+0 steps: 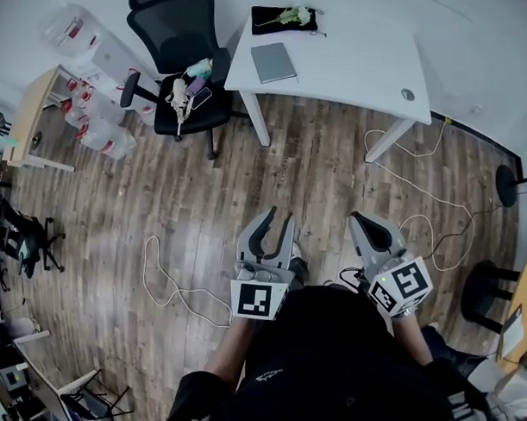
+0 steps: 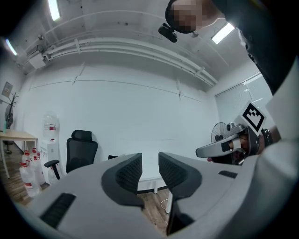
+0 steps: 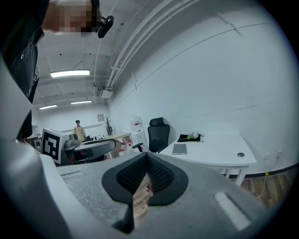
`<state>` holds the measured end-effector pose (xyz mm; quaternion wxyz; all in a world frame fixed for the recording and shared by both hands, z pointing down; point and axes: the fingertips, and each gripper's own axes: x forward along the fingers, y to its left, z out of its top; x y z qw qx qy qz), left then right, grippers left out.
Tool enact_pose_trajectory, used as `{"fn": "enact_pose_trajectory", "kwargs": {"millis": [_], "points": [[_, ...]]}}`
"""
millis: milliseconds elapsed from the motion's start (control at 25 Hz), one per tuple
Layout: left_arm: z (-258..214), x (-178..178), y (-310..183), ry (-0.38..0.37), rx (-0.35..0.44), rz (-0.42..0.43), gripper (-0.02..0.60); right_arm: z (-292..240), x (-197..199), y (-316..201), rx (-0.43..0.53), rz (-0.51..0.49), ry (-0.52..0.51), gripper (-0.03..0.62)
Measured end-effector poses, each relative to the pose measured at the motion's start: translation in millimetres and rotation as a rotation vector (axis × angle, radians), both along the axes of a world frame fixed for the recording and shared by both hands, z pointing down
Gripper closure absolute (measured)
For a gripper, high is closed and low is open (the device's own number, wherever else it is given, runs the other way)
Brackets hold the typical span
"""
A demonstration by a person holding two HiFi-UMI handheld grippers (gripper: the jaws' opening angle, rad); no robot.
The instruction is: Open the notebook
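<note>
A closed grey notebook (image 1: 274, 62) lies on the white table (image 1: 353, 68) at the far side of the room; the right gripper view shows the notebook (image 3: 179, 149) small and distant. Both grippers hang over the wooden floor, well short of the table. My left gripper (image 1: 278, 220) is open with nothing between its jaws, which frame the table edge in the left gripper view (image 2: 149, 161). My right gripper (image 1: 360, 217) has its jaws closed tip to tip on nothing (image 3: 147, 156).
A black mat with a plant (image 1: 283, 19) lies on the table behind the notebook. A black office chair (image 1: 180, 53) with things on its seat stands left of the table. White cables (image 1: 419, 217) trail over the floor. Water bottles (image 1: 92, 125) and a wooden desk (image 1: 27, 114) are far left.
</note>
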<state>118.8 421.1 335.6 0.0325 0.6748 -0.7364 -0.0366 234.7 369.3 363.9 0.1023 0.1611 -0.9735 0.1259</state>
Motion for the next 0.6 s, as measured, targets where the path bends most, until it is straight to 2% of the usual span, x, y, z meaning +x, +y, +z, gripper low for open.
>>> {"fn": "enact_pose_trajectory", "kwargs": {"millis": [280, 600], "points": [[-3, -37, -17, -0.006, 0.028, 0.037, 0.471, -4, -41, -11, 0.015, 0.023, -0.010, 0.589], [6, -71, -19, 0.024, 0.031, 0.016, 0.471, -3, -70, -17, 0.021, 0.040, 0.004, 0.589]]}}
